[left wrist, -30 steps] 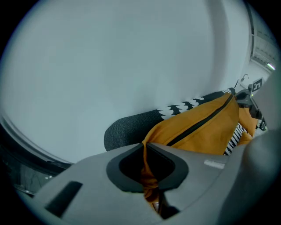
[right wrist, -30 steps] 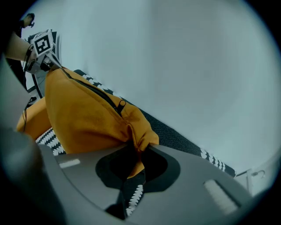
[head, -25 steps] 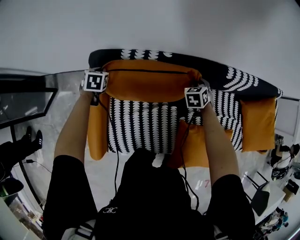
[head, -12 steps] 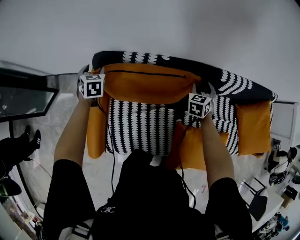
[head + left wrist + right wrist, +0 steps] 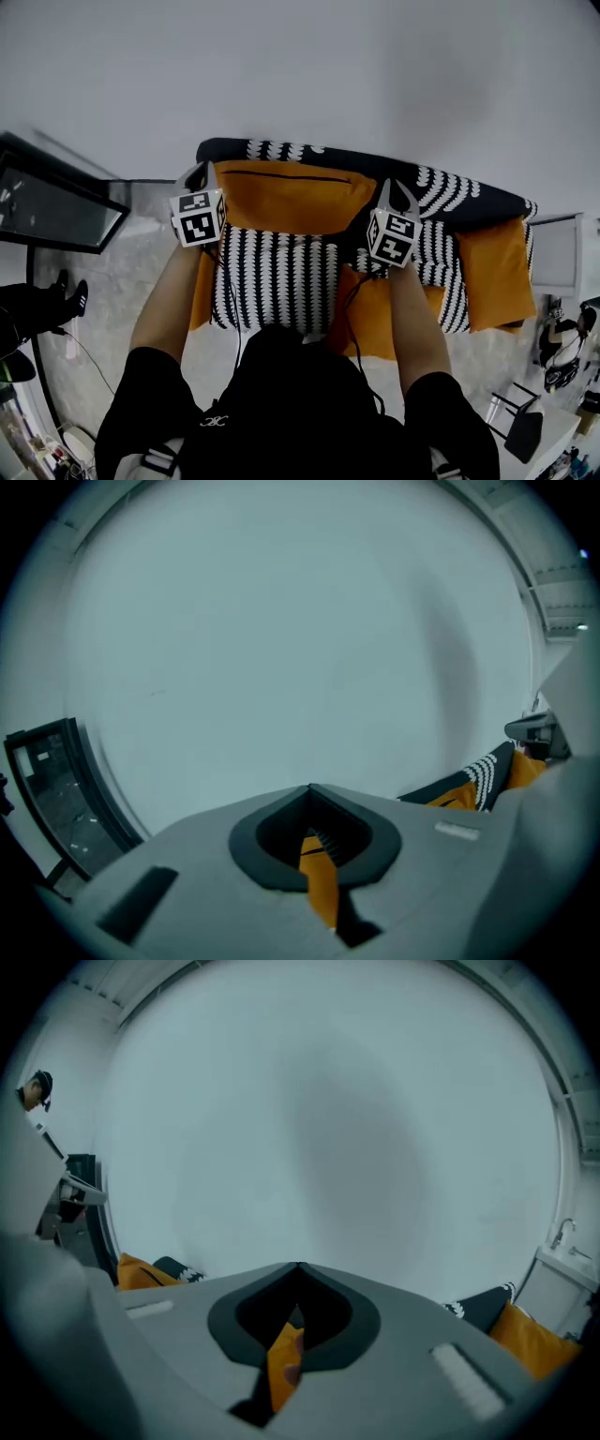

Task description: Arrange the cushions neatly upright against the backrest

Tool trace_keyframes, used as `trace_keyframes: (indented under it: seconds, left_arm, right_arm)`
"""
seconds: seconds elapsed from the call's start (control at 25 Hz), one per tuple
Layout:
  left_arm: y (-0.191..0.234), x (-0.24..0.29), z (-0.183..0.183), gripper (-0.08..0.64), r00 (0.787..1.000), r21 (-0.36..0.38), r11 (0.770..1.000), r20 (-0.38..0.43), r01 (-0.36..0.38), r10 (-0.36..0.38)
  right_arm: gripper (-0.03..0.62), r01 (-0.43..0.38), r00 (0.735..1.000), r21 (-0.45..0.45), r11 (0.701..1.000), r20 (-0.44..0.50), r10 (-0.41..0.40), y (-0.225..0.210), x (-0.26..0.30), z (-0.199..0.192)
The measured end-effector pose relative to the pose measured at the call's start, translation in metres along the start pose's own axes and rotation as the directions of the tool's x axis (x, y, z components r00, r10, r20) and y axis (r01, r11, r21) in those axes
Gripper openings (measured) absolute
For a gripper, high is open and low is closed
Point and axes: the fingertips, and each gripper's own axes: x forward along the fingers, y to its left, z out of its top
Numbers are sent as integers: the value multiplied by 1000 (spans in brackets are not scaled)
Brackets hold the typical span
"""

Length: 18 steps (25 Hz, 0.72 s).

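now | left gripper (image 5: 309,789): pinching orange cushion (image 5: 281,199) | right gripper (image 5: 298,1267): same

Clearance at the jaws
Free air ahead to the wall (image 5: 281,621); orange cushion (image 5: 281,197) and sofa backrest (image 5: 452,187) directly beneath.

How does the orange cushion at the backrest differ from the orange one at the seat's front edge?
Pose: the back cushion stands along the backrest; the front cushion lies low at the front of the seat, away from the backrest.
Grip: the left claw and right claw each pinch an upper corner of the back cushion; neither claw holds the front cushion.
Both are plain orange.
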Motion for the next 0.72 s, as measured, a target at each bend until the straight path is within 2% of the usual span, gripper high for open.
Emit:
trace_keyframes:
  seconds: [0.2,0.28,0.4,0.52,0.72]
  left_arm:
    - [-80,-46,46,9,995,-7,998,66,70,-70]
    - [-130,-62,67,9,990,-1,994,89,108,-108]
    - [-217,-91,95,8,978,70,985,124,159,-167]
    - [-297,-123,127,9,954,131,967,181,217,-239]
    - [-398,-172,152,9,902,157,930,232,334,-363]
  right_arm:
    - [6,-44,993,5,999,110,43,-12,-59,44]
    - [6,-53,989,37,998,139,48,-37,-82,59]
    - [6,-76,985,106,992,162,58,-86,-120,72]
    - [6,-77,977,127,989,209,49,-129,-162,85]
    - [6,-44,964,165,985,267,-1,-190,-225,89]
